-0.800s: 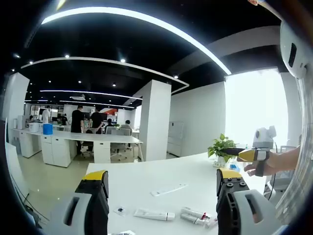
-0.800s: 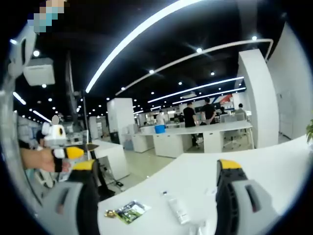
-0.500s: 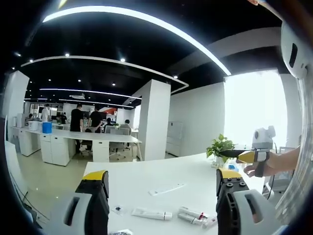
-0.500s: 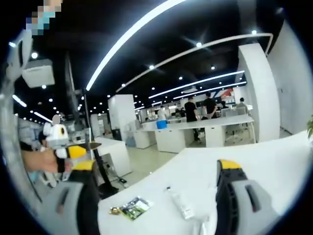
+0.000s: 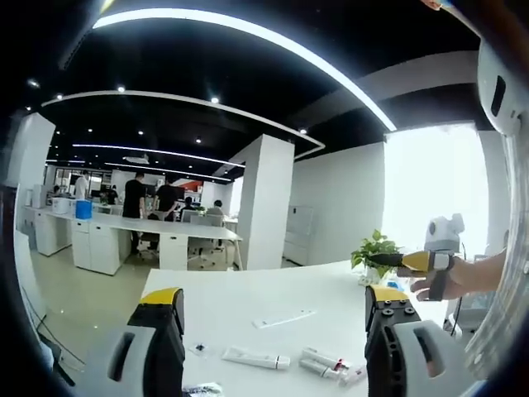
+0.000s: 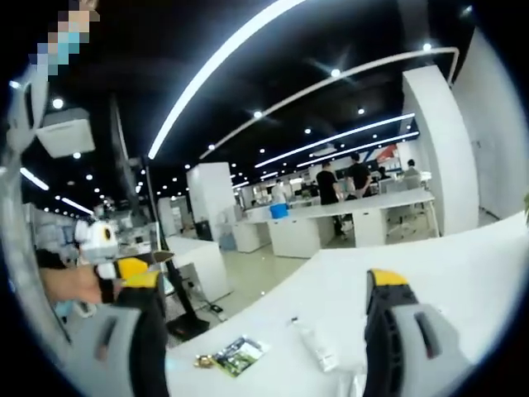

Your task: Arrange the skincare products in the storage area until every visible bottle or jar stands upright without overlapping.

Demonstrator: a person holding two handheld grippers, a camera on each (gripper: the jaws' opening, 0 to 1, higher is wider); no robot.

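Skincare tubes (image 5: 289, 361) lay flat on white table (image 5: 248, 302), between left gripper (image 5: 269, 318) jaws, well ahead. Left gripper wide apart, empty. Right gripper (image 6: 269, 318) likewise spread, empty, above another tube (image 6: 316, 347).

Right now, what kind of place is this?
Probably a big open office. There are long white desks with people standing by them, strip lights overhead, and a white table holding skincare tubes.

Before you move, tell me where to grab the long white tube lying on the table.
Grip the white tube across its middle, coming down from above. It lies flat on the white table, apart from the smaller tubes beside it, so its long sides look free for the open left gripper.
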